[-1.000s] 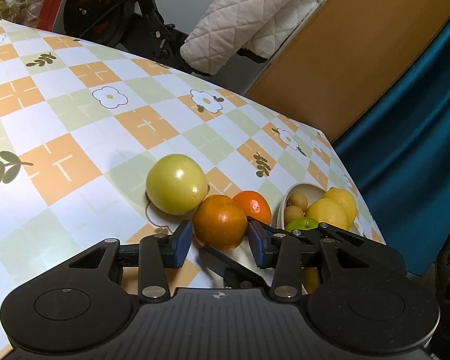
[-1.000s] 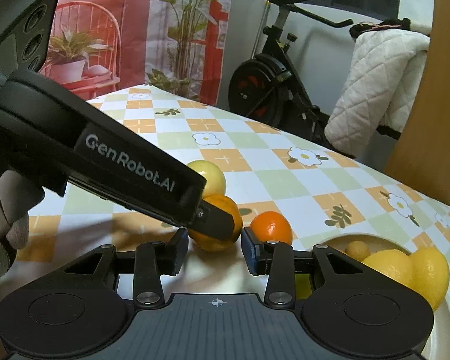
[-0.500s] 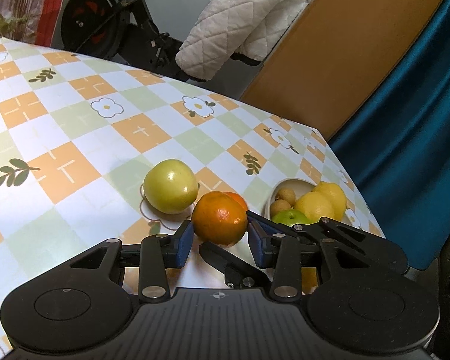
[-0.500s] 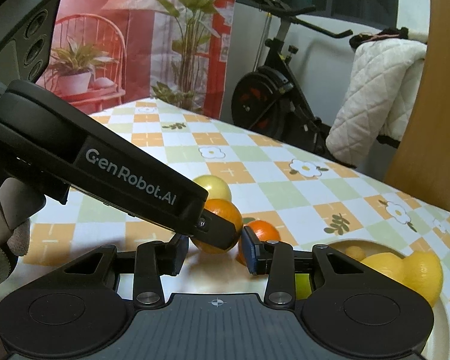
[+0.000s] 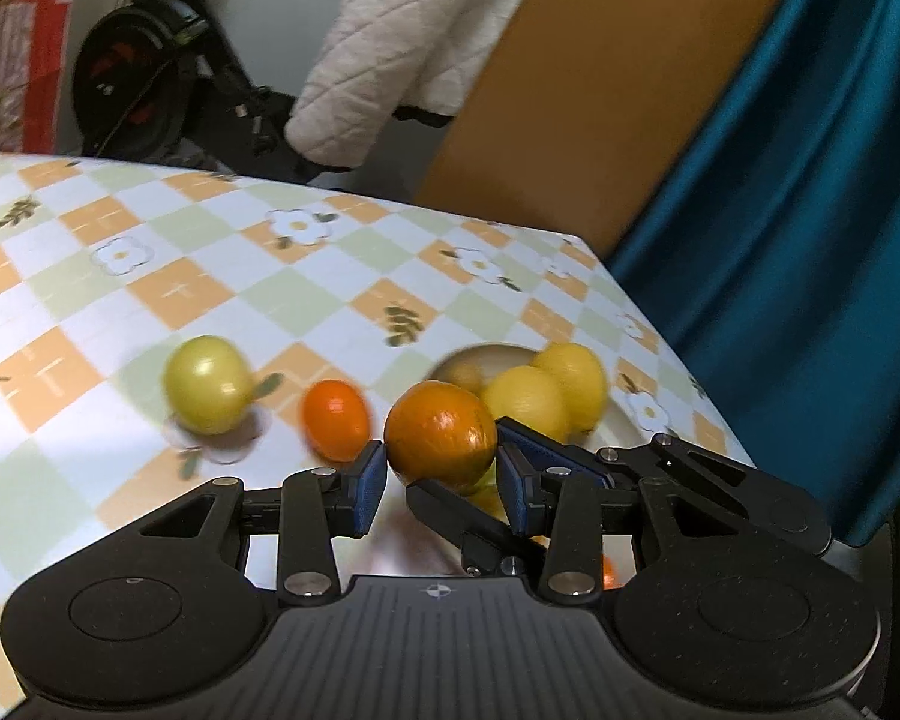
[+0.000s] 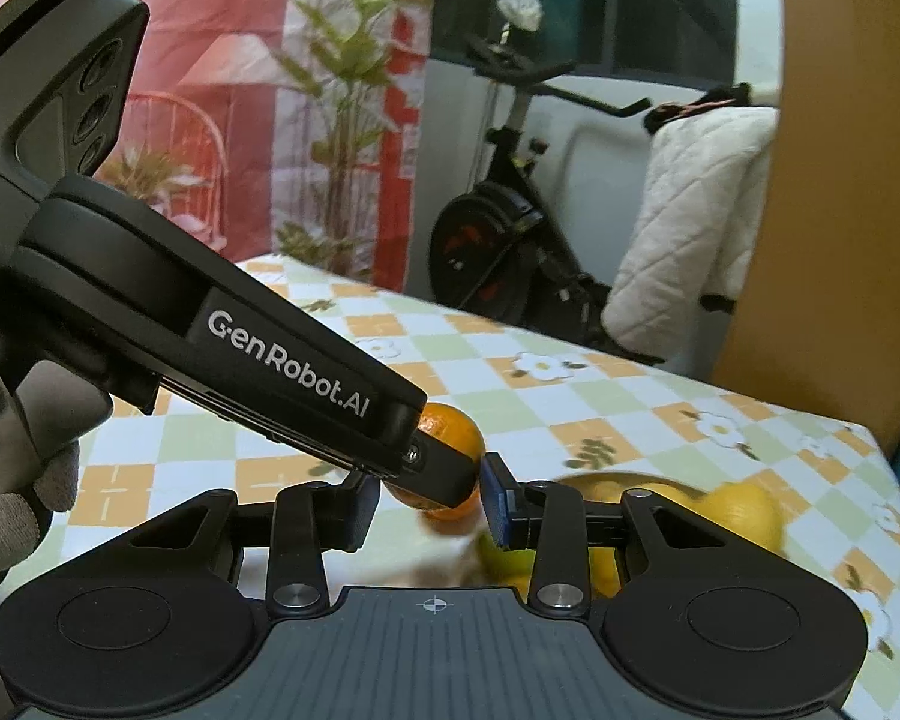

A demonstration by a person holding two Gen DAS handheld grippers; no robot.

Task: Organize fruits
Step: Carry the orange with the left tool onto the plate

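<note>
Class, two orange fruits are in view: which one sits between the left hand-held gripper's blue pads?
The larger, darker round orange, clamped by the left hand-held gripper; the smaller bright orange mandarin lies on the checked tablecloth.

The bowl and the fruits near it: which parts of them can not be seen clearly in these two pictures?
- Bowl, left wrist view: lemons and the held orange cover most of it.
- Green fruit, right wrist view: blurred, half behind the right gripper.
- Held orange, right wrist view: the left gripper covers its middle.
- Small orange and yellow-green fruit: motion-blurred.
</note>
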